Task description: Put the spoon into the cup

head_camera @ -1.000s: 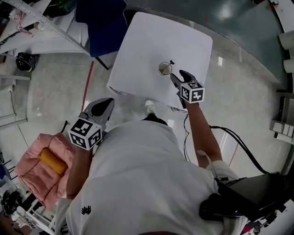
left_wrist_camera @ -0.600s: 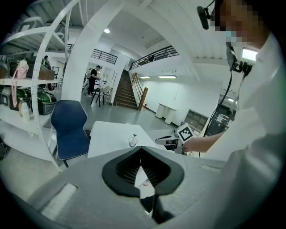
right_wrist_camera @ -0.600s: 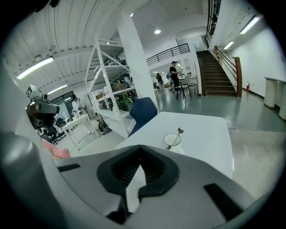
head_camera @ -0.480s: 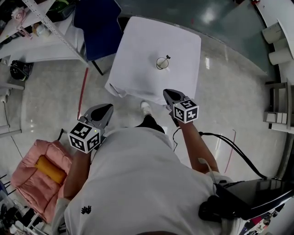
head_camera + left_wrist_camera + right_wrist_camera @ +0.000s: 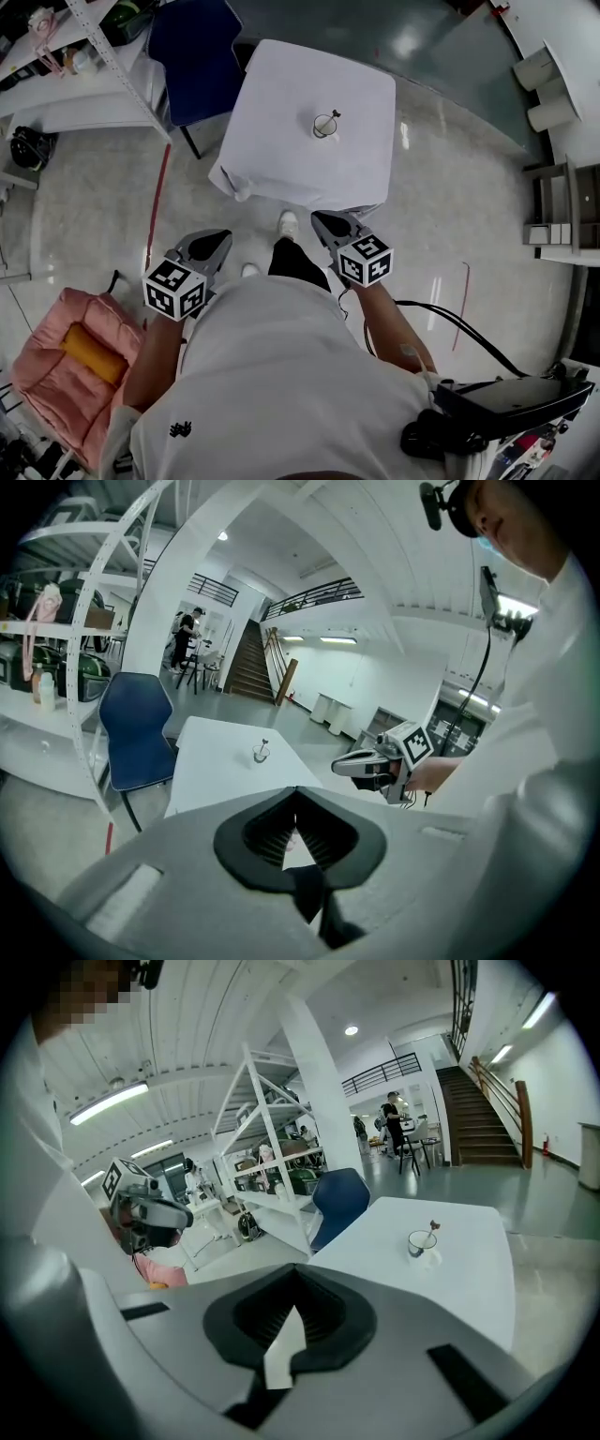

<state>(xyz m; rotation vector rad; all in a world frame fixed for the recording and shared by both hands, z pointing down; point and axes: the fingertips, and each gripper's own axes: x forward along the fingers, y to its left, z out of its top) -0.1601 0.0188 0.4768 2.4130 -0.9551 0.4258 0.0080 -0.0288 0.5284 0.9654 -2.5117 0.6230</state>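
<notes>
A small clear cup (image 5: pixel 323 125) stands near the middle of the white table (image 5: pixel 281 159), and the spoon (image 5: pixel 333 116) leans in it with its handle up to the right. The cup (image 5: pixel 421 1244) and spoon (image 5: pixel 431 1232) also show far ahead in the right gripper view, and the cup (image 5: pixel 261 754) in the left gripper view. My right gripper (image 5: pixel 323 223) is shut and empty, off the table's near edge. My left gripper (image 5: pixel 216 241) hangs over the floor further left, jaws together, holding nothing.
A blue chair (image 5: pixel 192 47) stands at the table's far left corner beside a white shelving rack (image 5: pixel 66 42). A pink cushion with an orange roll (image 5: pixel 70 356) lies on the floor at left. A black cable (image 5: pixel 459 328) runs to dark gear at bottom right.
Both grippers have drawn back from the table towards the person. The right one left the cup's side and shut with nothing in it. The spoon stays in the cup.
</notes>
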